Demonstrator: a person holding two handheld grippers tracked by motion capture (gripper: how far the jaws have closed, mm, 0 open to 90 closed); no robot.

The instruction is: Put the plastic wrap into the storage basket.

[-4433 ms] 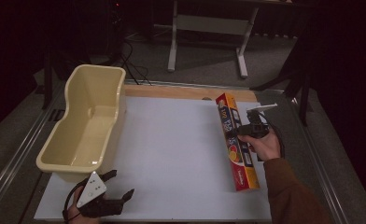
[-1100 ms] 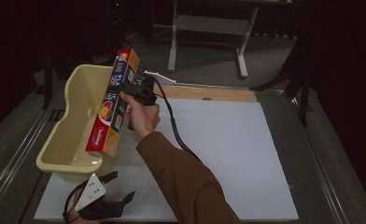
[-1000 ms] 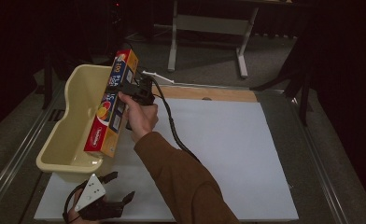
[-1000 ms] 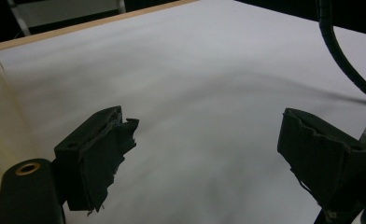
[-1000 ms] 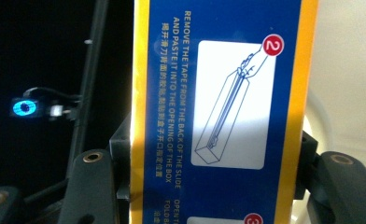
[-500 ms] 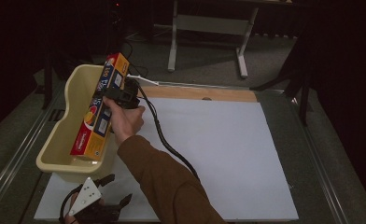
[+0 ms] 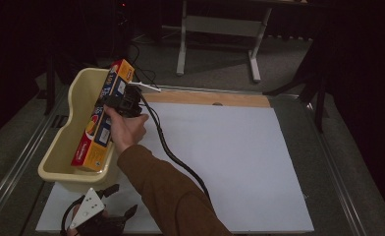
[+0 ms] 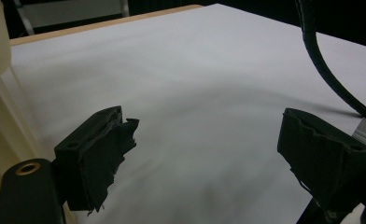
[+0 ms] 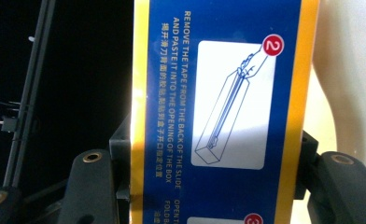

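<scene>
Dark floor and a metal stand fill the upper part of the high view, and below them the white tabletop [image 7: 220,162] stretches bare toward the lower right of the frame. At the left edge of the frame sits a pale yellow tub [image 7: 60,147], and over it we hold a long blue and orange box [image 7: 102,123] tilted, its lower end down inside the tub near the front wall, its upper end sticking out above the far rim.

Our right hand-held gripper [image 7: 119,103] is clamped across the box about midway along it; the right gripper view shows the printed blue face [image 9: 223,107] pinched flat between the two black jaws, with the tub's cream wall just to the right. Our left hand-held gripper [image 7: 104,216] rests at the bottom left of the high view, jaws spread wide and holding nothing, over bare tabletop.

As we judge it, the step is to lay the box down into the tub. To do it well we should keep the clamp firm while we lower the upper end, so the box swings down along the tub's length rather than catching on the far rim. We should let go only once the box lies on the bottom. The trailing cable [image 7: 176,157] should stay clear of the tub's edge.
</scene>
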